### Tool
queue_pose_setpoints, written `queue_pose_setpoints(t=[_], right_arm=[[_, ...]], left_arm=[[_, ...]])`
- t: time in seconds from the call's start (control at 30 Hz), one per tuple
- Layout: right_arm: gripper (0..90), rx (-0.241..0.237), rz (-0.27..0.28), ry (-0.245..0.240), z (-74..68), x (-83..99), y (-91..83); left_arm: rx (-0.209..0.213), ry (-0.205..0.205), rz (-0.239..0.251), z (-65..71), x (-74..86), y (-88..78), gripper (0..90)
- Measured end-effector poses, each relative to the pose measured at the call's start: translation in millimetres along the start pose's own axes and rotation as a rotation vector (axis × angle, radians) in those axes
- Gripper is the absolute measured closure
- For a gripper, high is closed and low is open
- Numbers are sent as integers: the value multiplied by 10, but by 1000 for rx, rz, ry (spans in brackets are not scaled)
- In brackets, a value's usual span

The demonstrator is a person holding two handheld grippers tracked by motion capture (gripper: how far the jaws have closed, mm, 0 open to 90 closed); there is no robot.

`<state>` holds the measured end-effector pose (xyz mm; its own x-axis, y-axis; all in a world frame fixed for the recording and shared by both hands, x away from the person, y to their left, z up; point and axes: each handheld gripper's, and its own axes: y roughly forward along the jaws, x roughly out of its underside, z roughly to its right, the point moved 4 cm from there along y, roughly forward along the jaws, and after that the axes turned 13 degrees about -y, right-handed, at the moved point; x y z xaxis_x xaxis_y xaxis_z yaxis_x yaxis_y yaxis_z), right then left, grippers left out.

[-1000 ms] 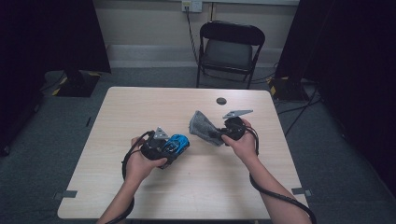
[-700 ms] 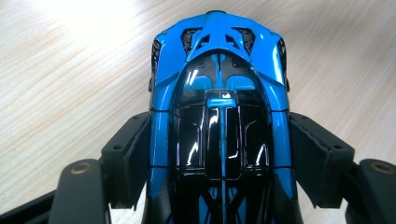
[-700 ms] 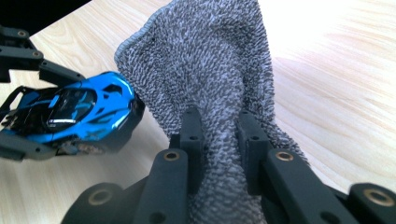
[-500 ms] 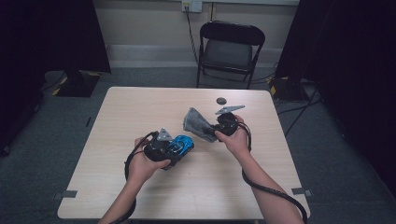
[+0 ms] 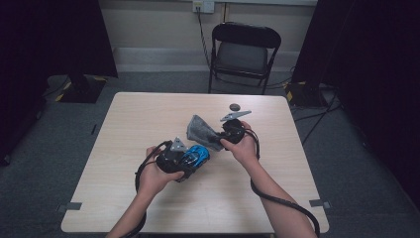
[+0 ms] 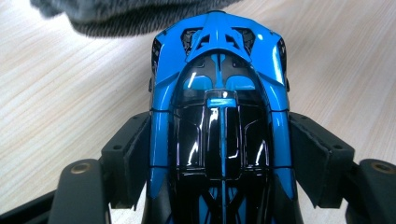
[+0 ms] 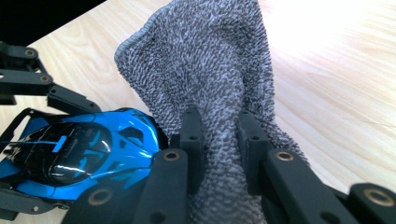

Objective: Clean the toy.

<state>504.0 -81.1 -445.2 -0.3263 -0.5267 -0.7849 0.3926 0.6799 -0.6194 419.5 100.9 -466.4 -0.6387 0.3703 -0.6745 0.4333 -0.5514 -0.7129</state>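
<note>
Left gripper (image 5: 190, 159) clamped across the flanks of a blue toy car (image 5: 195, 156), held just above the table (image 5: 148, 119) near its middle — pads (image 6: 135, 154) pressed on both sides of the glossy body in the left gripper view. Right gripper (image 5: 220, 140) pinched tight on a bunched fold of grey cloth (image 5: 200, 130), most of it fanned out loose beyond the jaws and hanging right by the car's end, touching or nearly so.

Likely trouble from here:
- Car squirting out of the grip — smooth, tapered shell, pads only on the sides, so a firm wipe along its length could push it free.
- Cloth slipping through the jaws if dragged hard, with only a narrow fold pinched.
- Loose cloth snagging on the left gripper's pads or linkage instead of rubbing the paint.
- Right jaw tips scraping the bodywork if brought in too close, since little cloth covers them.
- Small dark disc (image 5: 235, 106) near the far edge: well apart, little risk.
</note>
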Motion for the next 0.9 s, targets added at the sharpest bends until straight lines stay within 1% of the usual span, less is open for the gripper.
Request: queue_pose_setpoints(t=[0.17, 0.27, 0.3, 0.43, 0.63, 0.67, 0.73, 0.9], right_arm=[[759, -29, -9, -22, -68, -4, 45], [759, -41, -17, -28, -94, -2, 63], [759, -43, -18, -29, -95, -1, 67], [759, -51, -29, -38, -100, 5, 69], [760, -57, -31, -48, -105, 15, 58], [760, -59, -32, -47, -108, 19, 52], [759, -59, -30, -48, -109, 25, 45], [760, -63, -29, -44, -109, 54, 29]], left_arm=[[-16, 9, 2, -25, -1, -10, 285], [-16, 1, 2, -53, 7, -17, 285], [-12, -3, 2, -58, 8, -18, 285], [-26, -3, 5, -84, 7, -32, 285], [-30, -7, 9, -105, 11, -35, 285], [-30, -13, 11, -109, 11, -38, 285], [-38, -6, 10, -121, 9, -44, 285], [-45, -10, 10, -144, 15, -50, 285]])
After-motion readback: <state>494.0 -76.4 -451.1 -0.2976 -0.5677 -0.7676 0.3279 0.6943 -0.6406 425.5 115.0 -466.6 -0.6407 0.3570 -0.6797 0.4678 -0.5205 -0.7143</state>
